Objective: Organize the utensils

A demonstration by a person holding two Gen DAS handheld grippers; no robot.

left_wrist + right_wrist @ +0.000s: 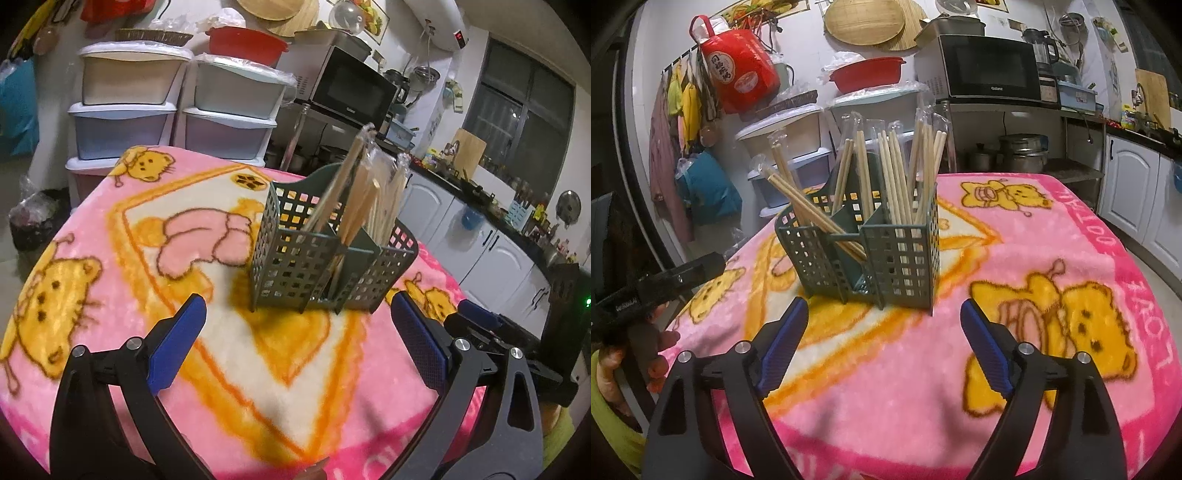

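- The left claw is nearest in its own view: blue pads spread wide, nothing between them, hanging over the bench short of the caddy.
- The right claw is likewise spread and empty, pointing at the same caddy from the other side.
- The green mesh caddy stands upright near the middle of the bench, on the pink blanket. All the chopsticks in sight are in it, many in clear sleeves.
- Progress, as I judge it: the sorting looks nearly or fully finished. No loose utensil lies on the bench in either view, and both claws are free.
- One pair lies slanted across the divider at the caddy's left, not upright like the others; straightening it may be all that remains.
- The right view shows that slanted pair plainly, plus the person's hand holding the left tool at the bench's left edge.
- The left view shows the caddy's far compartment empty, and the right tool at its right edge.
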